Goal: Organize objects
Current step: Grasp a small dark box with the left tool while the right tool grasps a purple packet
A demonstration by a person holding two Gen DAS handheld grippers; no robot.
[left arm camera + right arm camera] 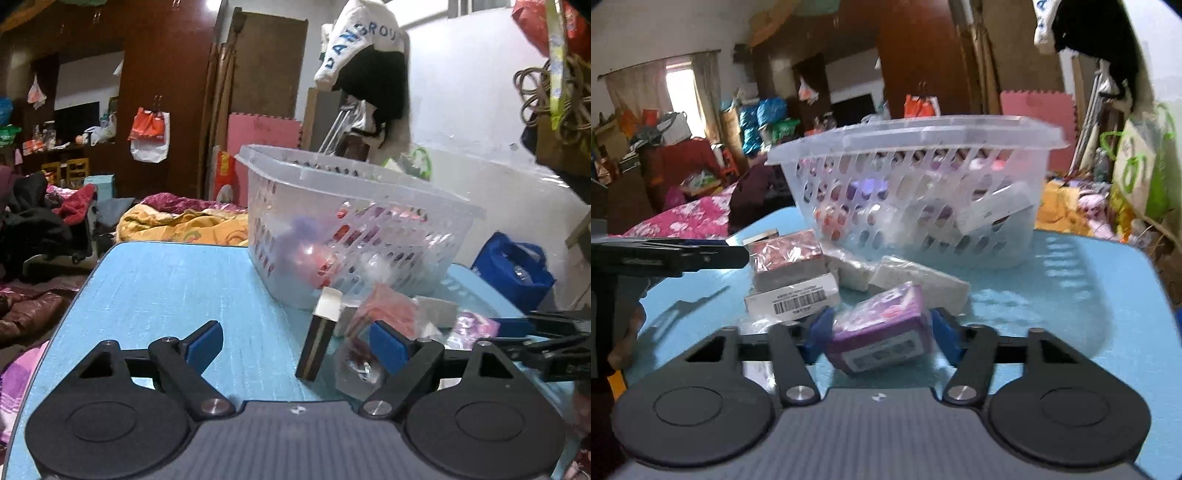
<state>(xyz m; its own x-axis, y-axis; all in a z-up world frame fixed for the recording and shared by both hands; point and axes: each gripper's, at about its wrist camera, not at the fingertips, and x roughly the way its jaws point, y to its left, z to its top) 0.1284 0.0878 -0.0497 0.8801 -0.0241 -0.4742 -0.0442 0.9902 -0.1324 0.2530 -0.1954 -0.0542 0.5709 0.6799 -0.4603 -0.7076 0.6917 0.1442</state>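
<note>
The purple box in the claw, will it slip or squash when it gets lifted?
The purple box looks wrapped in shiny plastic, so it may slip a little. Its straight edges suggest stiff card, probably not squashy. The right claw pinches both sides, so it should lift steadily.

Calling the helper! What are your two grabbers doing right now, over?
Right hand-held gripper shut on purple box. Left hand-held gripper open around dark upright box, not gripping. Basket straight ahead, other packets piled in front of it.

1 basket (916, 147), approx 6 small boxes/pkts (792, 266) on table, 2 grippers (875, 332).
</note>
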